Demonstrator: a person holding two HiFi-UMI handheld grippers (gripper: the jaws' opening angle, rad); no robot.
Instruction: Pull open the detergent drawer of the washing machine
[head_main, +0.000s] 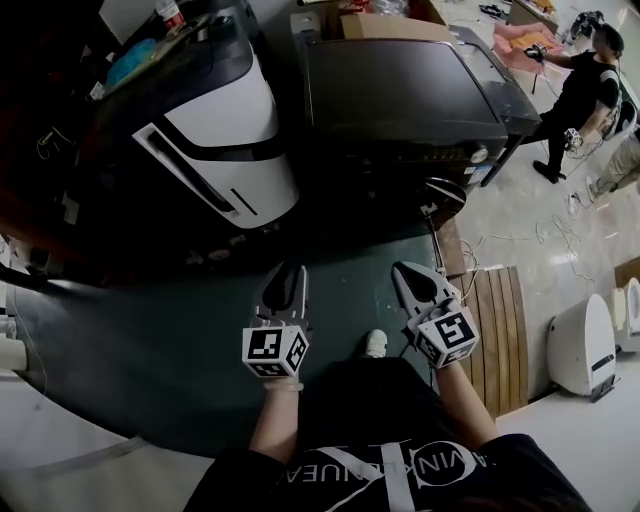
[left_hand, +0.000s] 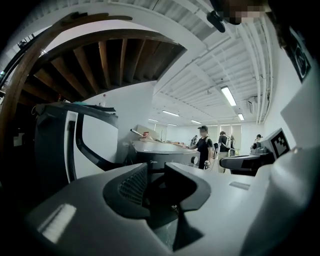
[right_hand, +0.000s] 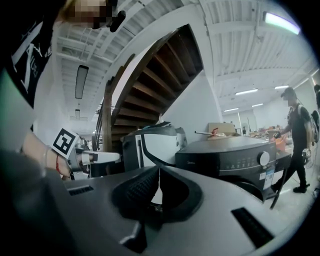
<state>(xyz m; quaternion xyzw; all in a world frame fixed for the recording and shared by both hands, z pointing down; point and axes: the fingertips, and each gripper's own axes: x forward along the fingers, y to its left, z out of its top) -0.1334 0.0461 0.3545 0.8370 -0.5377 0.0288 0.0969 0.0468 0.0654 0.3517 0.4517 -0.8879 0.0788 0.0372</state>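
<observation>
Grippers sit side by side at the near edge of the scene, one in each of the person's hands, both pointing away towards the machines. The left gripper (left_hand: 156, 169) has its jaws a narrow way apart, with nothing between them. The right gripper (right_hand: 159, 171) has its jaw tips closed together, also on nothing. Both hang above a dark green mat (head_main: 150, 340), well apart from any machine.

Beyond them, far and slightly right, stands the dark washing machine (head_main: 400, 90). Its front control strip faces the grippers, with a round dial (right_hand: 262, 158) near its right end. The detergent drawer cannot be picked out on that dark front.

Just left of the washing machine stands a white and black appliance (head_main: 215, 130). Wooden slats (head_main: 495, 330) lie on the floor to the right. A person in black (head_main: 585, 85) stands at the far right.
</observation>
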